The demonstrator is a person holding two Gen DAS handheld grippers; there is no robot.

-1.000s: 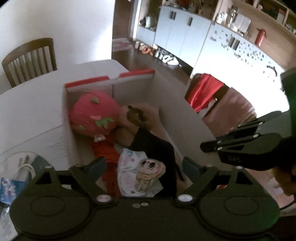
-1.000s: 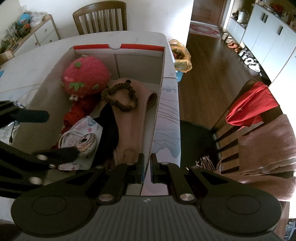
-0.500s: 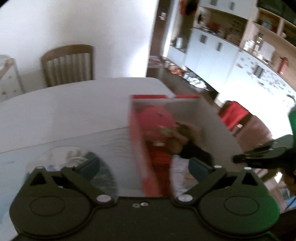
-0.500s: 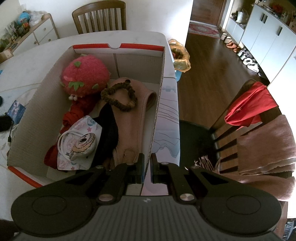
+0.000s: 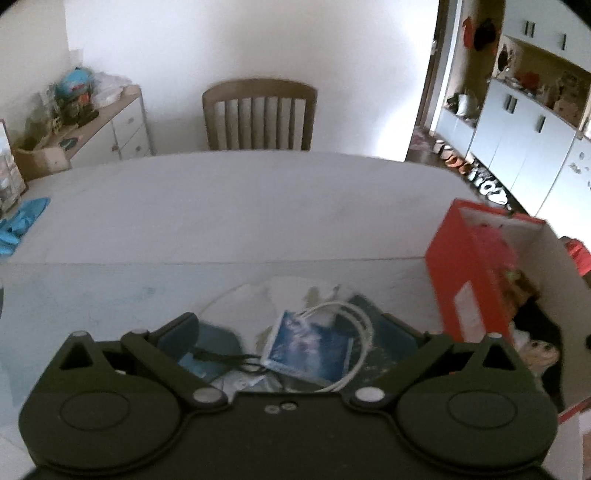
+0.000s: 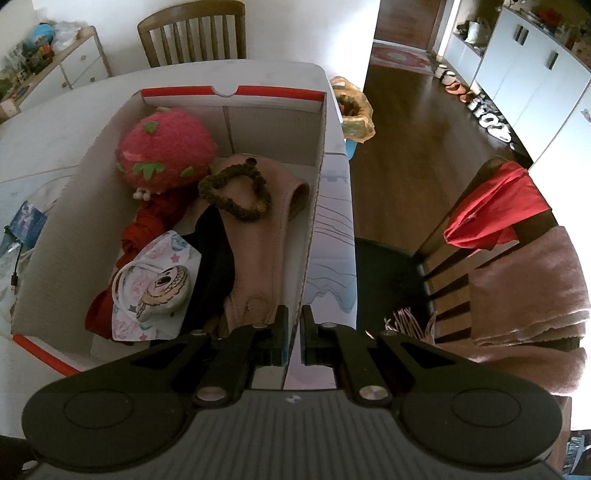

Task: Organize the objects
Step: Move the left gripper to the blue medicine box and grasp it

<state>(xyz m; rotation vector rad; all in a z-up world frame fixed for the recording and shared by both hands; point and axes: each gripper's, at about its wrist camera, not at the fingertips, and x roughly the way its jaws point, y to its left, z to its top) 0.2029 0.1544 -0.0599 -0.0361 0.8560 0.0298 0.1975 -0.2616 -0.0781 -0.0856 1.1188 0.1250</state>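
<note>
Two views split the scene: only the left one shows the left gripper (image 5: 295,328) spread wide above a blue card (image 5: 308,347) and white cable (image 5: 354,325) on the bench (image 5: 240,206); only the right one shows the right gripper (image 6: 293,332) pinching the wall of the box (image 6: 314,221), which holds a strawberry plush (image 6: 166,151), beside a chair (image 6: 480,236) on wooden floor (image 6: 406,122).

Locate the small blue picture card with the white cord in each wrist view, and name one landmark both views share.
Left wrist view: the small blue picture card lies low in the centre on the table, between the open left gripper's fingers, untouched.
Right wrist view: the card shows at the far left edge, outside the cardboard box's left wall.
Shared landmark: the slatted wooden chair beyond the table.
</note>
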